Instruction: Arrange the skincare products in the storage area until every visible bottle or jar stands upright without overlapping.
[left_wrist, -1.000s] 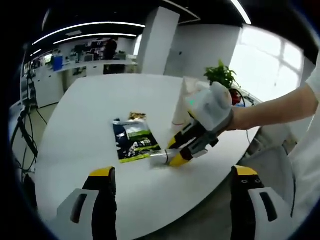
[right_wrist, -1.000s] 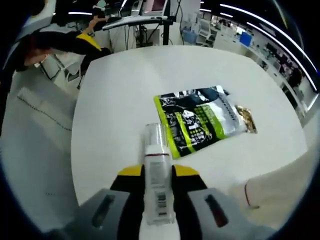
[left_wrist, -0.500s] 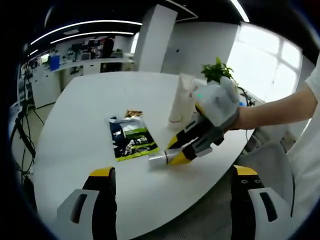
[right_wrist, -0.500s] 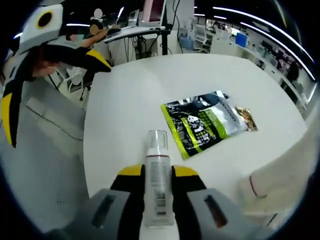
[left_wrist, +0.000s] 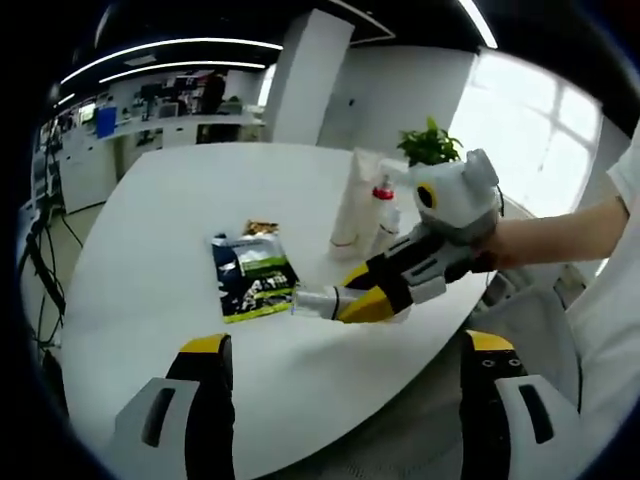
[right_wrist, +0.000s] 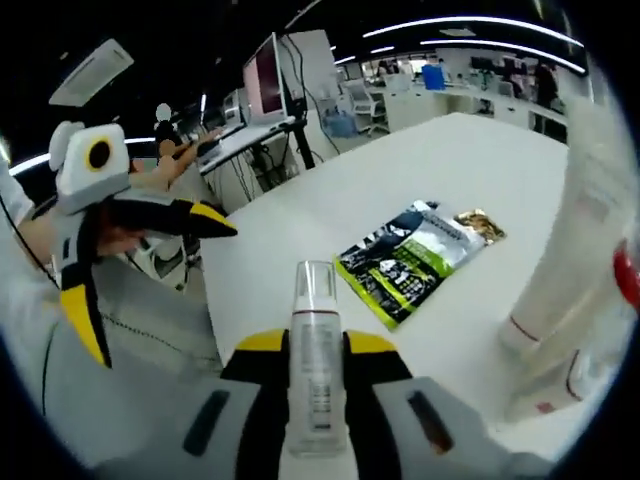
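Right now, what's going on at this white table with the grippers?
A person holds the right gripper shut on a small clear-capped pump bottle, carried lying level above the white table. The left gripper is open and holds nothing. A green and black sachet lies flat on the table, and a tall white tube stands upright beside a red-capped bottle.

A green and black printed pouch (left_wrist: 250, 282) lies flat on the white table (left_wrist: 150, 250), a small gold packet (left_wrist: 262, 229) at its 12 o'clock. A potted plant (left_wrist: 432, 148) stands at the table's 2 o'clock edge.
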